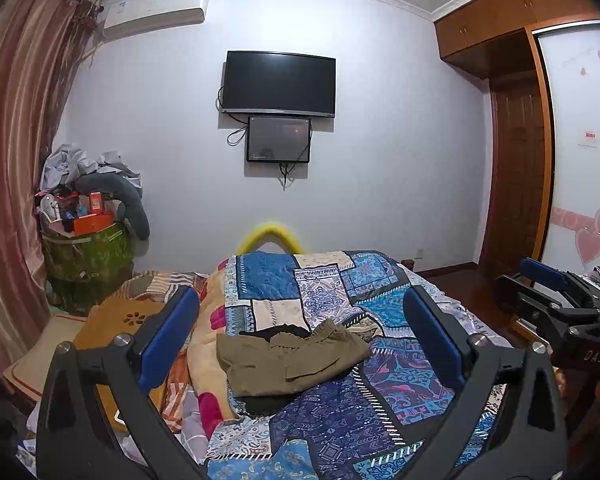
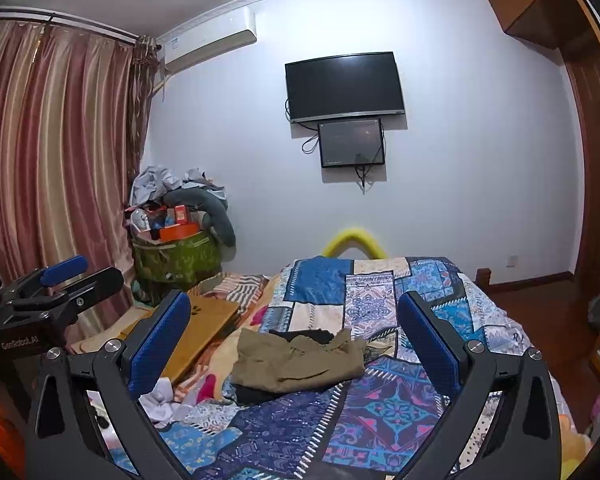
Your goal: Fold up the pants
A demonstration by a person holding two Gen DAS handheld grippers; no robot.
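Both tongs hang spread and empty above the bed: left gripper [image 1: 300, 330], right gripper [image 2: 294, 334], blue ribbed pads on black arms. Ahead of them, between the spread fingers, the pants [image 1: 290, 360] lie in a compact olive bundle on the patchwork quilt [image 1: 400, 384]. Soft, rumpled cloth, edges uneven; folding looks mostly done, perhaps needing squaring.

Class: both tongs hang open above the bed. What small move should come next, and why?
Probably lower both tongs toward the olive pants. They lie bunched on the patchwork quilt, and the left tongs and right tongs are both open, empty and clear of the cloth, so nothing is gripped yet.
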